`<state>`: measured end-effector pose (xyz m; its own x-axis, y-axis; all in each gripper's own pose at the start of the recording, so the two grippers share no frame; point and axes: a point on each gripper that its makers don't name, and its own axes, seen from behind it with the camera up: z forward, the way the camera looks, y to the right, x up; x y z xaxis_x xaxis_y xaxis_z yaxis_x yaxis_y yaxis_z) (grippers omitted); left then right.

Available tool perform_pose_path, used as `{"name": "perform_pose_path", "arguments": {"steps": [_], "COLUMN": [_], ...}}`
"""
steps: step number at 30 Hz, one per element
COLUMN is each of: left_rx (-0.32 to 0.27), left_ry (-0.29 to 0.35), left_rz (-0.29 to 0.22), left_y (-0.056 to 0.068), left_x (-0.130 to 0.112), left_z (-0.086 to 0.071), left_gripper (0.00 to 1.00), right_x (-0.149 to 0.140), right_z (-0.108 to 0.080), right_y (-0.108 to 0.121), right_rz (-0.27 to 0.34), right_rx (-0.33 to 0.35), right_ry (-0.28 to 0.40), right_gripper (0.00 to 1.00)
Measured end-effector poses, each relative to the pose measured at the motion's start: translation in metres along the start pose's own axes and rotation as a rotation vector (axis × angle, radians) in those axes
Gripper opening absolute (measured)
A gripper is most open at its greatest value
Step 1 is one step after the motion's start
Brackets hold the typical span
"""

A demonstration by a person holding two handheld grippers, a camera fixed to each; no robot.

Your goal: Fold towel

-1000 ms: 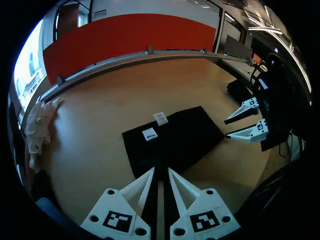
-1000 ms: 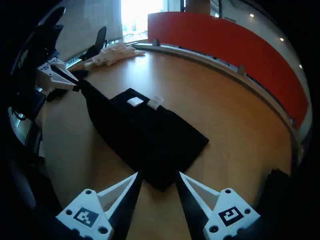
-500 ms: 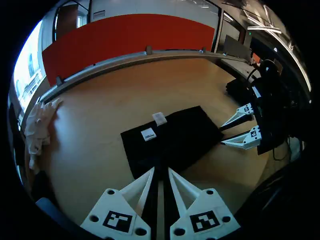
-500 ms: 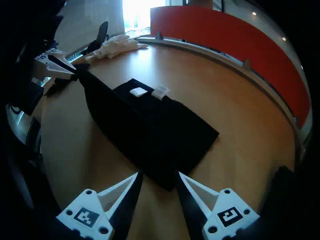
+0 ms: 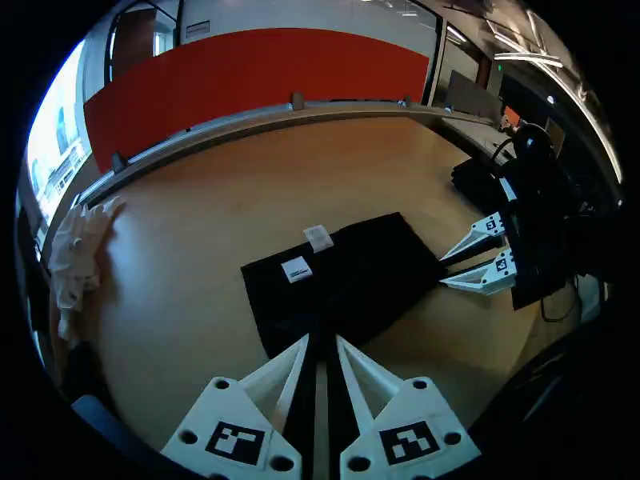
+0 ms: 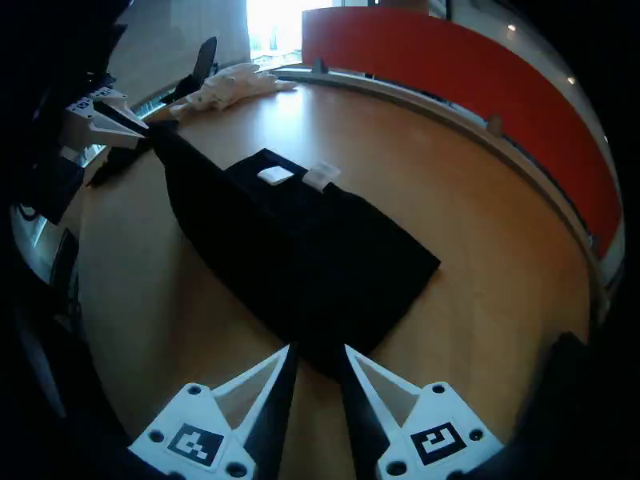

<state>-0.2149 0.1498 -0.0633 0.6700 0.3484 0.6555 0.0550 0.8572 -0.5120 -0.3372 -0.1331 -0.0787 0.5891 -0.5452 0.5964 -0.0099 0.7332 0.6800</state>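
Right gripper (image 6: 318,348) straddles the nearest corner of the black towel (image 6: 296,256), jaws slightly apart and not visibly pinching, and its long edge runs away over the table (image 6: 448,208) to the left gripper (image 6: 146,132), clamped on the far corner.

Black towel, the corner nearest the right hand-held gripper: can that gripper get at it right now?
Probably yes: that corner of the black towel lies between the fingers of the right hand-held gripper, low over the wooden table, with nothing covering it.
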Motion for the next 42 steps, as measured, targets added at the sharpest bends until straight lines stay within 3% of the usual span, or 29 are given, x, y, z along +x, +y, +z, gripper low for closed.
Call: {"name": "perform_pose_path", "arguments": {"steps": [12,24,42], "left_rx": [0.000,0.003,0.022], "left_ry": [-0.001,-0.004,0.001], "left_rz": [0.001,0.000,-0.020], "left_y": [0.000,0.000,-0.010], "left_x": [-0.002,-0.004,-0.004], "left_z": [0.000,0.000,-0.009], "left_gripper": [0.08,0.08,0.08], "right_x": [0.001,0.013,0.060], "right_z": [0.002,-0.006,-0.055], "right_y": [-0.001,-0.002,0.002], "right_rz": [0.009,0.008,-0.046], "right_rx": [0.009,0.009,-0.021], "right_ry": [-0.001,0.034,0.135], "right_gripper": [0.18,0.15,0.15]}}
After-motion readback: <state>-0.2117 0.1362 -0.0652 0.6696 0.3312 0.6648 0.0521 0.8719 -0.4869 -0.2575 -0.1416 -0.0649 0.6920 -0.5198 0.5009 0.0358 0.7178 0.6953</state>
